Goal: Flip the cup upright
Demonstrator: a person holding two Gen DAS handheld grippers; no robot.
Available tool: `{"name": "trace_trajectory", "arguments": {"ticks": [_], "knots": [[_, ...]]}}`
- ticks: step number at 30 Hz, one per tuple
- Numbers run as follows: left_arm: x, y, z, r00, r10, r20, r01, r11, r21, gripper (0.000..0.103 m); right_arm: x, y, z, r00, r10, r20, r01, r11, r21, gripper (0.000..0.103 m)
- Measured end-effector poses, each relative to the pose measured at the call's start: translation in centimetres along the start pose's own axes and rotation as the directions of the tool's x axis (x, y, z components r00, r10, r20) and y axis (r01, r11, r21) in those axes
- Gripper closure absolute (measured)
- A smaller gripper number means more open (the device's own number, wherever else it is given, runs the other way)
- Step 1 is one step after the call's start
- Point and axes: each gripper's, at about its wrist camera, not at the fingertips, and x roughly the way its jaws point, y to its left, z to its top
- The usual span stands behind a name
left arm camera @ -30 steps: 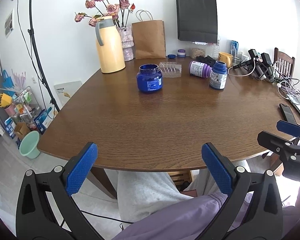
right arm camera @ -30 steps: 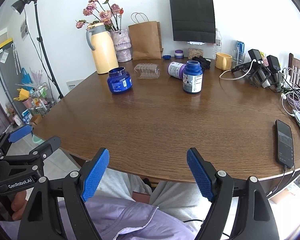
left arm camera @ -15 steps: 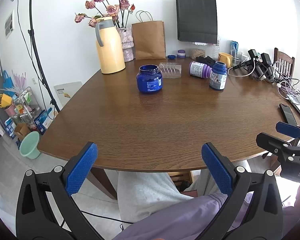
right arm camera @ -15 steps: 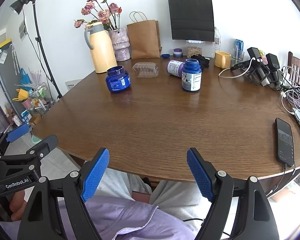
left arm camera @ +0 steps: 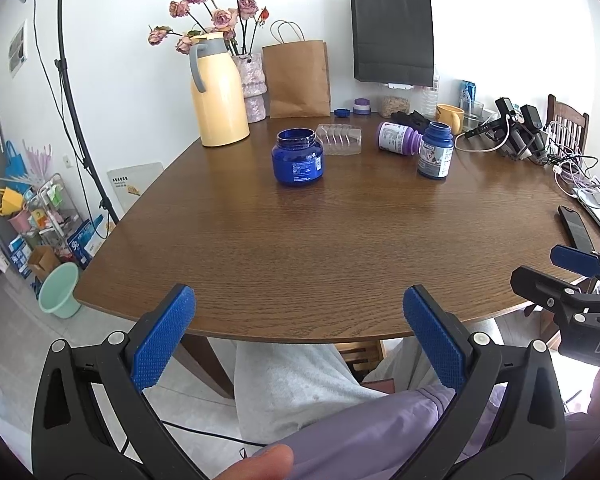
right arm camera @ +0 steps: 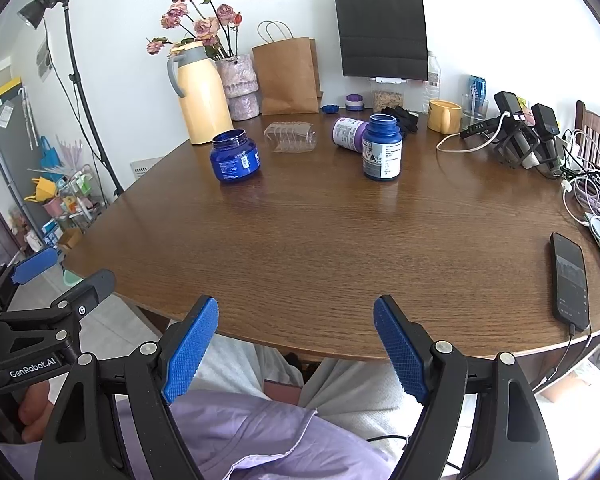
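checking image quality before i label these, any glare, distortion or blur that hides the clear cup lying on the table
Left wrist view: strong fisheye bends the table edge; the clear cup is sharp but low-contrast against the wood. Right wrist view: same curvature, bright white wall, soft sheen on the wood, clear cup ridges still readable; corners vignetted black.

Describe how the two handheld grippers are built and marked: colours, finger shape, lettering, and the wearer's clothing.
Both the left gripper and the right gripper have black plastic frames with silver screw heads and two angled fingers faced with blue knurled pads. The left gripper's body reads "GenRobot.AI" in white; the right's shows "DAS". The person wears a lilac top and light grey trousers.
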Motion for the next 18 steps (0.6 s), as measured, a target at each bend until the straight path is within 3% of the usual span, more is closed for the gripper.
{"name": "trace_trajectory", "arguments": {"ticks": [18], "knots": [[0.28, 0.2, -0.03, 1.0, -0.019, -0.006, 0.019, 1.0, 0.004, 0.0, 0.37, -0.02, -0.58, 1.0, 0.003, -0.01, -0.003, 1.0, 0.002, 0.02]]}}
